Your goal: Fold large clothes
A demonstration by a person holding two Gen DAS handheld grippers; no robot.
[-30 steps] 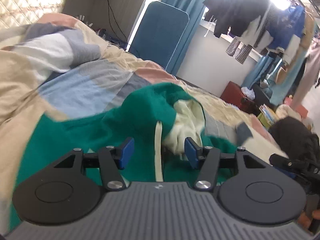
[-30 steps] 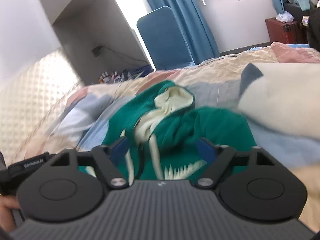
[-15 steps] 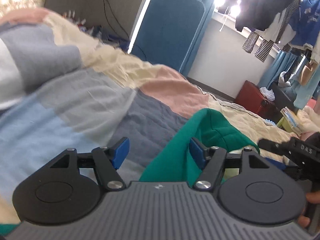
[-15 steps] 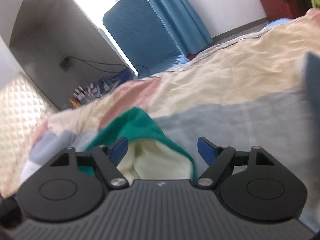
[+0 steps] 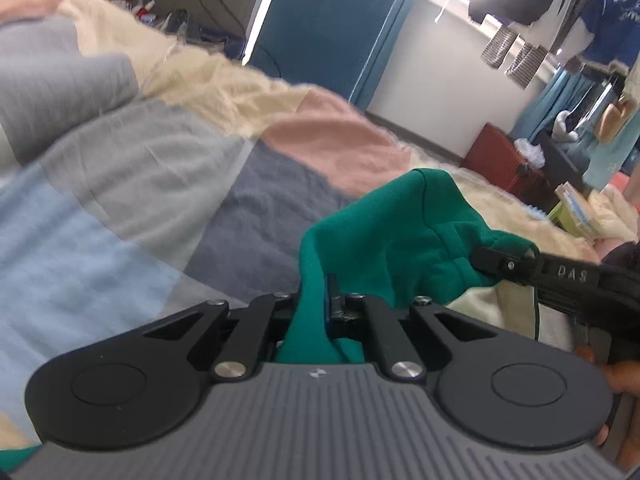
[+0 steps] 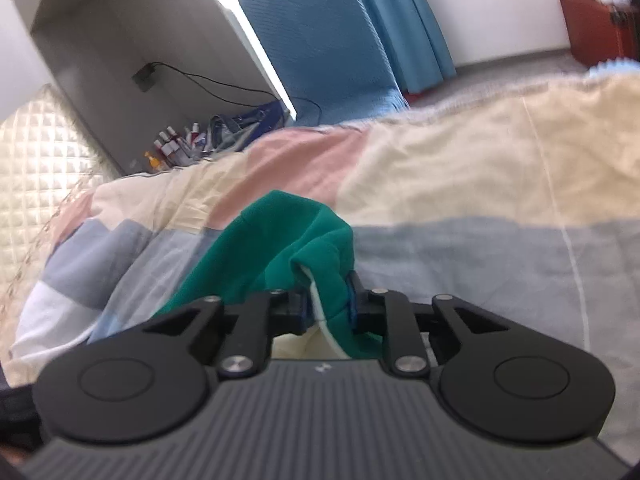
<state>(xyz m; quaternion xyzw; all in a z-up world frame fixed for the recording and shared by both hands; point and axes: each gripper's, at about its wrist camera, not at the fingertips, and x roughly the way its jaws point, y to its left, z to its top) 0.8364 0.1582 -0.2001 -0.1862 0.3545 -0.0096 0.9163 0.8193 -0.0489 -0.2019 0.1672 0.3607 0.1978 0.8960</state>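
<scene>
A green hoodie point(image 5: 392, 232) with a cream lining point(image 5: 480, 308) lies bunched on the patchwork quilt point(image 5: 120, 168). My left gripper point(image 5: 316, 296) is shut on a fold of its green fabric, which runs up between the jaws. In the right wrist view the same hoodie point(image 6: 288, 232) rises in a hump, and my right gripper point(image 6: 328, 300) has its jaws closing on the hood's edge, both pads against green cloth and a cream drawstring. From the left wrist view, the right gripper point(image 5: 500, 262) reaches in at the right and touches the hoodie.
The quilt point(image 6: 460, 184) covers the bed all around. Beyond it stand a blue chair point(image 5: 332, 28), a red case point(image 5: 500, 160), hanging clothes point(image 5: 560, 0), a padded headboard point(image 6: 40, 152) and small bottles point(image 6: 172, 148). A person's hand point(image 5: 624, 372) shows at the right.
Both grippers slid forward over the hoodie to its far hood edge. Each stood open before and has now closed on green fabric.
</scene>
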